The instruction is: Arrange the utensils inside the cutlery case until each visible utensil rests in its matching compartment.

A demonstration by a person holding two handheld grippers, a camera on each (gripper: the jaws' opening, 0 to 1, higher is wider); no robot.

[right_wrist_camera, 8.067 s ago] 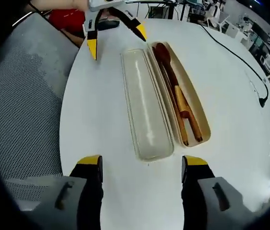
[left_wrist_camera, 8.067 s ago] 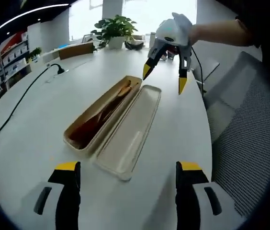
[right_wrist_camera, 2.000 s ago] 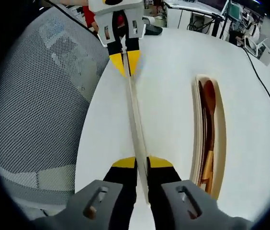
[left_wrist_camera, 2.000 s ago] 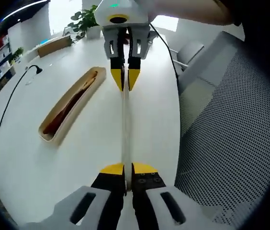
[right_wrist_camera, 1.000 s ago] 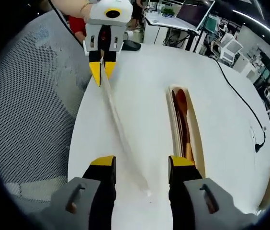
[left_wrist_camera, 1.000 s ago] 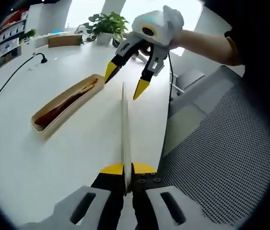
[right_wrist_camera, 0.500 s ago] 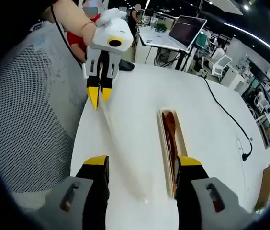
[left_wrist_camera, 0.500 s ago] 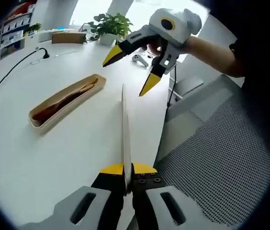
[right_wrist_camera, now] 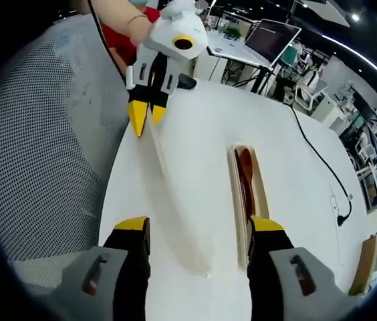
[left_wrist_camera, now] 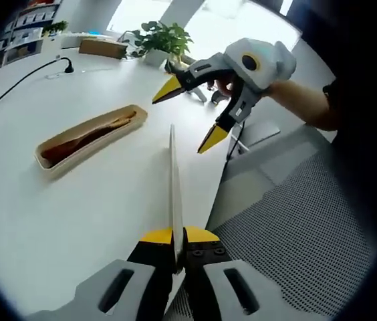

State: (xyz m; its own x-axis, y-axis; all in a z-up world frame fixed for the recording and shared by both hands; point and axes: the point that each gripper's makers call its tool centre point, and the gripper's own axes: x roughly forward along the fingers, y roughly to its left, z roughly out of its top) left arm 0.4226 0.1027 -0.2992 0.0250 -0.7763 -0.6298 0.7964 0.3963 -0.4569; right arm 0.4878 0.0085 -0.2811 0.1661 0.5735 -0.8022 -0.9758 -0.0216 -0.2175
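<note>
Left gripper view: my left gripper [left_wrist_camera: 174, 235] keeps its fingers pinched tight on the lid [left_wrist_camera: 173, 175], edge-on above the table's [left_wrist_camera: 75, 207] near edge. My right gripper [left_wrist_camera: 192, 118] has let go and pulled up, fingers spread wide. The case [left_wrist_camera: 88, 138] with its utensils lies mid-table.

Right gripper view: my right gripper [right_wrist_camera: 198, 234] is wide open, holding nothing; the lid [right_wrist_camera: 168, 200] now hangs from the left gripper [right_wrist_camera: 146, 112] alone, so seating it falls to my left.

No readable text, label, brand or number can be made out. Anything on the distant shelves and screens is too blurred.
</note>
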